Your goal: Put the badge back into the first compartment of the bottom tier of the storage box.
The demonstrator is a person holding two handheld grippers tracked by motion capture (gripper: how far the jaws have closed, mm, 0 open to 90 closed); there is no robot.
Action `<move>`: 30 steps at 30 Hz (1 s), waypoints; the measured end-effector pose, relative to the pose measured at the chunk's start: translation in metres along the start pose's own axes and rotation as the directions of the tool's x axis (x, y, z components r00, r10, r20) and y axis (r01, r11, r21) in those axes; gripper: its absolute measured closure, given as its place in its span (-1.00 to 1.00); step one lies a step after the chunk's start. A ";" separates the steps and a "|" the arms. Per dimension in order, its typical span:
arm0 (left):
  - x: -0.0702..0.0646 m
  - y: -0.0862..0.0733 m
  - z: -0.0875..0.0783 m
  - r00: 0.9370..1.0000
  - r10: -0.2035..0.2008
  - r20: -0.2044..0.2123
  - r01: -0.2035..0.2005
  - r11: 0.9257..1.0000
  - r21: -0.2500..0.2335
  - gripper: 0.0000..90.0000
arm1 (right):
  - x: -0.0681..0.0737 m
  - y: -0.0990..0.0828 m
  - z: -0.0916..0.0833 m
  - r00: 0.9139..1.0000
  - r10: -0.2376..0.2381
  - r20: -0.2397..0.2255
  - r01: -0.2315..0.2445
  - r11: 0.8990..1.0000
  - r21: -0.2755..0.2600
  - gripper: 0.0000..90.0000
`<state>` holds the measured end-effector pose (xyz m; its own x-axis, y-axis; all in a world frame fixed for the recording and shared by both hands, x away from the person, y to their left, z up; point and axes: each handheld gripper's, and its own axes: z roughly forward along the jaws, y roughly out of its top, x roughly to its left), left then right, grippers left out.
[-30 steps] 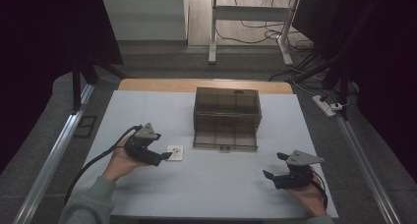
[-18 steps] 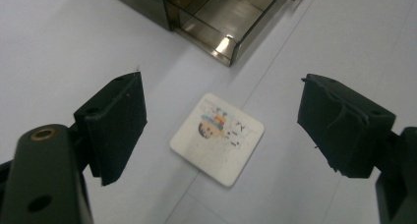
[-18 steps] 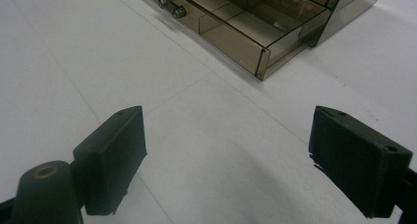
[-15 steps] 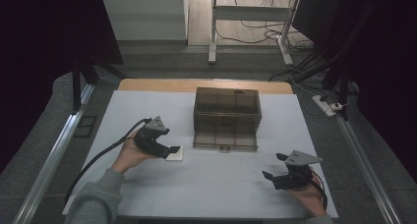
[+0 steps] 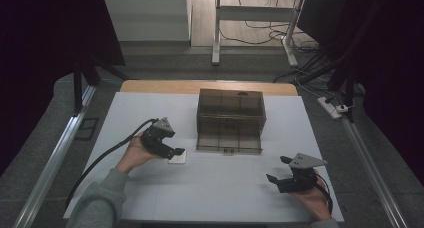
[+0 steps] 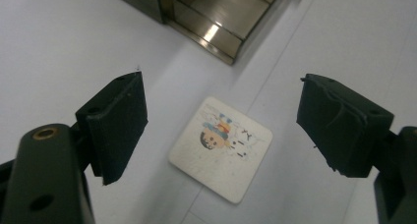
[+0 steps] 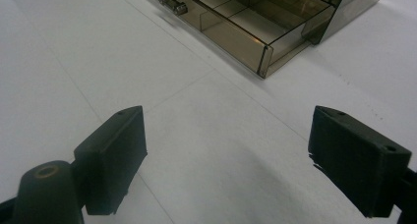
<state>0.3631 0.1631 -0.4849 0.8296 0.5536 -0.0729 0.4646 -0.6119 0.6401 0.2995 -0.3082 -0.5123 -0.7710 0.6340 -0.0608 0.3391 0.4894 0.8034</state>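
Left tool [image 5: 176, 152] poised over a small square card [image 5: 177, 157] — the card lies flat on the bench [image 5: 220, 188], left of centre, just off the near left corner of the smoky drawer box [image 5: 230, 119], and in the left gripper view it sits between and below the jaws, which stand apart and touch nothing, having just been closing slightly. The card has no long axis, so either pair of edges serves; the pick-up likely turns on straddling it from above. Right tool [image 5: 278, 169] — jaws apart, empty, near the bench's near right corner, well apart from the card.
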 end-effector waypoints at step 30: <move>0.009 -0.007 0.041 0.998 0.010 0.065 -0.017 0.993 0.116 -0.58 | 0.001 0.000 -0.001 1.000 -0.001 0.001 0.001 1.000 -0.005 -0.68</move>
<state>0.3800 0.1493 -0.5212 0.8524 0.5098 -0.1163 0.4830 -0.6825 0.5485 0.2985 -0.3082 -0.5119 -0.7708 0.6341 -0.0617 0.3359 0.4868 0.8063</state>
